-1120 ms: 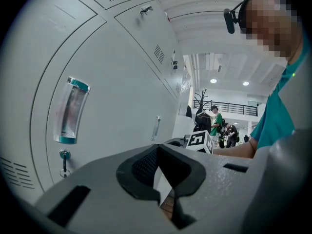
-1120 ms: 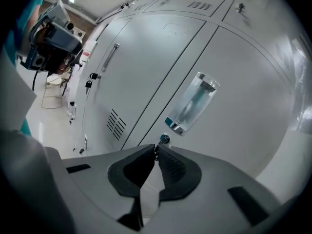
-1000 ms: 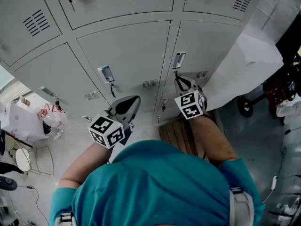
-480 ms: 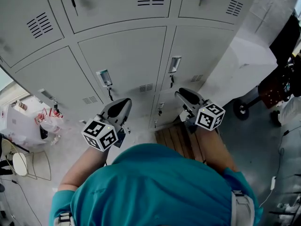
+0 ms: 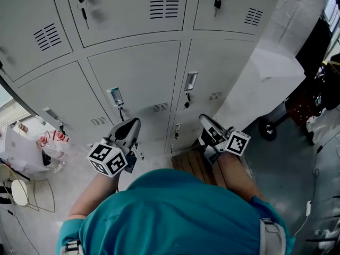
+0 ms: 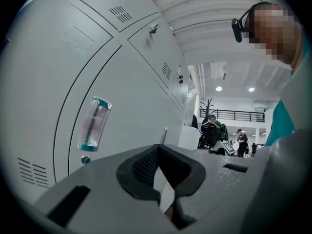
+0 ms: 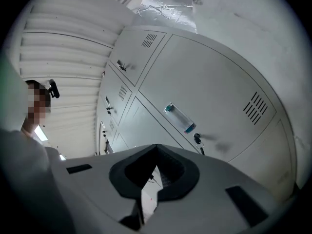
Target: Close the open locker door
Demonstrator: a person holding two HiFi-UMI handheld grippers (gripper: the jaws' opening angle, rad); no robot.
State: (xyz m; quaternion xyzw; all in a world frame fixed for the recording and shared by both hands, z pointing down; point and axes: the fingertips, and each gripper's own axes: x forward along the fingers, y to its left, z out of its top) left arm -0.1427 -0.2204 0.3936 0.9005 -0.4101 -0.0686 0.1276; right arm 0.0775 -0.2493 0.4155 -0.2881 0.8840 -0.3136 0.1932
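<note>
Before a bank of grey lockers [image 5: 133, 15], seen steeply from above, a person in a teal shirt [image 5: 175, 217] holds two grippers out roughly level. Every door in view lies flush with its neighbours, none ajar, so the task looks finished, or very nearly. The locker door [image 5: 228, 62] most likely meant is the middle one on the right, straight beyond the right gripper [image 5: 207, 122]; its handle [image 5: 191, 81] and hanging key [image 5: 187, 101] sit on a shut panel. The right gripper is apart from that door and touches nothing. Its fingers have just been closing and now sit clenched together with nothing between them. The left gripper [image 5: 129, 127] hovers near the middle door beside it, also clear of the metal, its fingers pressed together and empty. What may remain, as a judgement, is only a check that the latch has caught. No view shows the latch — so it is hard to tell whether the door is truly locked in place or merely resting shut. The lowest row of lockers is largely hidden behind the grippers and the person's body. Wooden boards [image 5: 194, 161] on the floor are half covered by the shirt.
</note>
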